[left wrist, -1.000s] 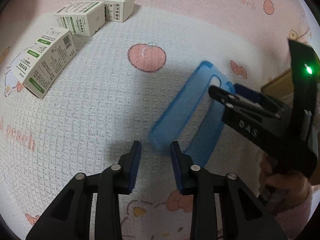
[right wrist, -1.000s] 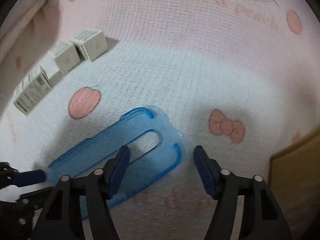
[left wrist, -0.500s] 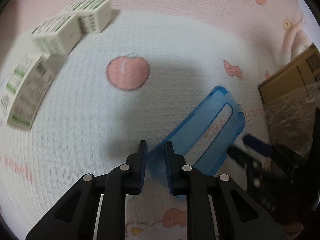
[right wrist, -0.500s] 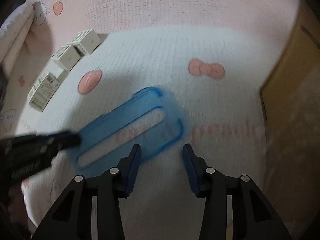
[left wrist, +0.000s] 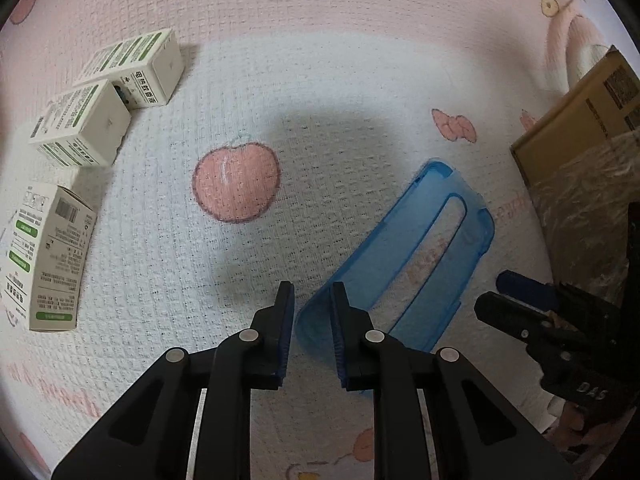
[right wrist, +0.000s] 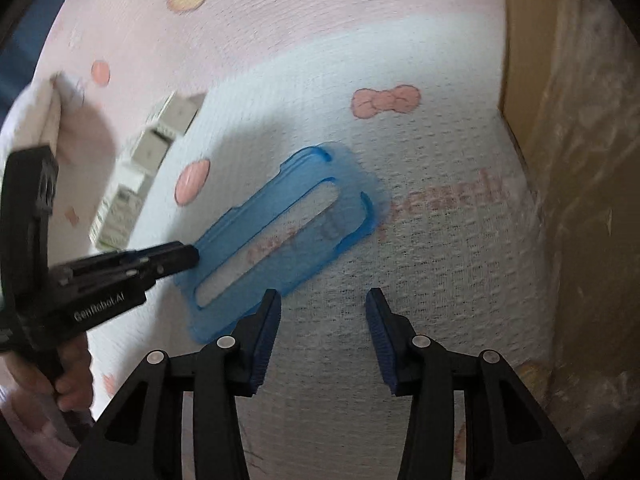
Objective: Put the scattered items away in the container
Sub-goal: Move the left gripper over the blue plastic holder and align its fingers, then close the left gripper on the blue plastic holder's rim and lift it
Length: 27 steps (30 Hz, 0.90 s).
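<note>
Two hand-held tools work over a pink-and-white waffle-weave blanket [left wrist: 360, 80] printed with peaches and bows. The left tool [left wrist: 311, 332] has its jaws drawn narrow around the near corner of a translucent blue phone case [left wrist: 384, 256], which sits between the blue pads; whether the pads press on it cannot be told from either view. The case lies flat on the blanket, its long camera slot running diagonally, just beside a brown cardboard box [left wrist: 576, 120] lined with crinkled clear plastic at the right edge. The right tool [right wrist: 322, 340] hovers over bare blanket between the case and the box, its jaws opening and nothing between them; the case's edge lies just outside its left pad. Three small white-and-green cartons [left wrist: 100, 120] sit clustered at the far left of the blanket, well apart from the case. A hand [right wrist: 72, 376] in a pale sleeve grips the left tool's handle.
</note>
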Tool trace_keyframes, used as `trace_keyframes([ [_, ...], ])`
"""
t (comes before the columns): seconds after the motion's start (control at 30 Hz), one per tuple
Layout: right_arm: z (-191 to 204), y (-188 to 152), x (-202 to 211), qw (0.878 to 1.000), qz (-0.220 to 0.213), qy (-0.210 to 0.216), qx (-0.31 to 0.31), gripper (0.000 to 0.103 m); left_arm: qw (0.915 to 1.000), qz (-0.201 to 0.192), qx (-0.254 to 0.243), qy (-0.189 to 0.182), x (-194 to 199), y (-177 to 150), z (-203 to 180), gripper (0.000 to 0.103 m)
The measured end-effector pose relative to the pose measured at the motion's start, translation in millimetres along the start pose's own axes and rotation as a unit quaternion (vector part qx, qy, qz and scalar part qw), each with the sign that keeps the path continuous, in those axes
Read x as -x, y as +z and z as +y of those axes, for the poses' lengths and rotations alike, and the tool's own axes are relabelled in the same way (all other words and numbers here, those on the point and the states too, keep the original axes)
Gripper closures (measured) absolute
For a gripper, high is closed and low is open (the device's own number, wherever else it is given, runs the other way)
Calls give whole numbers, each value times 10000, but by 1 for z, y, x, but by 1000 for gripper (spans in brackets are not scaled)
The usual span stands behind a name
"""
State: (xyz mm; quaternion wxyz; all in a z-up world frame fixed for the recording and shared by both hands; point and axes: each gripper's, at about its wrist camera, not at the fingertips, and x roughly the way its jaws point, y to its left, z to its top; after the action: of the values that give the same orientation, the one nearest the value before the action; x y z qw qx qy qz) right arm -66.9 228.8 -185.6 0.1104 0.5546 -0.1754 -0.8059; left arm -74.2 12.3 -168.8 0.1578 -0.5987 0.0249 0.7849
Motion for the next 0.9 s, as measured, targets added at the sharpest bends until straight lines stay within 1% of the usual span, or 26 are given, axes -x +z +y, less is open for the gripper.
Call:
trace_keyframes([
  [0.07, 2, 1, -1, 10000, -29, 26, -22, 50, 10000, 30, 4, -68, 0, -4, -2, 83],
  [0.1, 5, 3, -3, 10000, -74, -7, 24, 50, 9999, 49, 2, -110, 0, -6, -3, 83],
  [0.17, 13, 9, -7, 9995, -178, -16, 274, 50, 9991, 180, 20, -391, 0, -14, -10, 83],
  [0.23, 21, 17, -12, 9981, -280, 52, 547, 48, 9986, 212, -9, -477, 1, -21, -16, 83],
  [0.27, 24, 21, -14, 9975, -300, 88, 635, 48, 9980, 258, -41, -582, 2, -26, -22, 83],
  [0.37, 32, 31, -19, 9966, -201, 197, 773, 48, 9949, 421, 45, -919, 7, -39, -25, 83],
  [0.43, 34, 30, -13, 9963, -238, 176, 801, 48, 9961, 385, 60, -798, 9, -42, -28, 83],
  [0.47, 32, 28, -11, 9964, -248, 143, 793, 48, 9971, 333, 68, -682, 1, -31, -39, 83],
  [0.5, 30, 25, -9, 9968, -224, 110, 766, 48, 9980, 256, 95, -563, 3, -28, -36, 83],
  [0.53, 29, 23, -11, 9969, -186, 95, 758, 48, 9982, 219, 139, -532, 4, -25, -32, 83],
  [0.63, 18, 19, -17, 9977, -85, 58, 669, 48, 9968, 255, 381, -659, -1, -11, -24, 83],
  [0.7, 16, 19, -16, 9974, -198, 102, 682, 48, 9945, 284, 578, -824, -8, -4, -18, 83],
  [0.77, 18, 21, -20, 9971, -259, 17, 717, 48, 9934, 273, 615, -933, 8, -10, -2, 83],
  [0.8, 21, 22, -22, 9964, -318, -53, 789, 48, 9931, 237, 589, -989, 2, -3, -4, 83],
  [0.83, 25, 23, -24, 9952, -347, -169, 905, 48, 9937, 234, 560, -942, -3, 2, -5, 84],
  [0.9, 31, 23, -28, 9915, -382, -402, 1179, 51, 9933, 251, 533, -994, -8, 6, -7, 84],
])
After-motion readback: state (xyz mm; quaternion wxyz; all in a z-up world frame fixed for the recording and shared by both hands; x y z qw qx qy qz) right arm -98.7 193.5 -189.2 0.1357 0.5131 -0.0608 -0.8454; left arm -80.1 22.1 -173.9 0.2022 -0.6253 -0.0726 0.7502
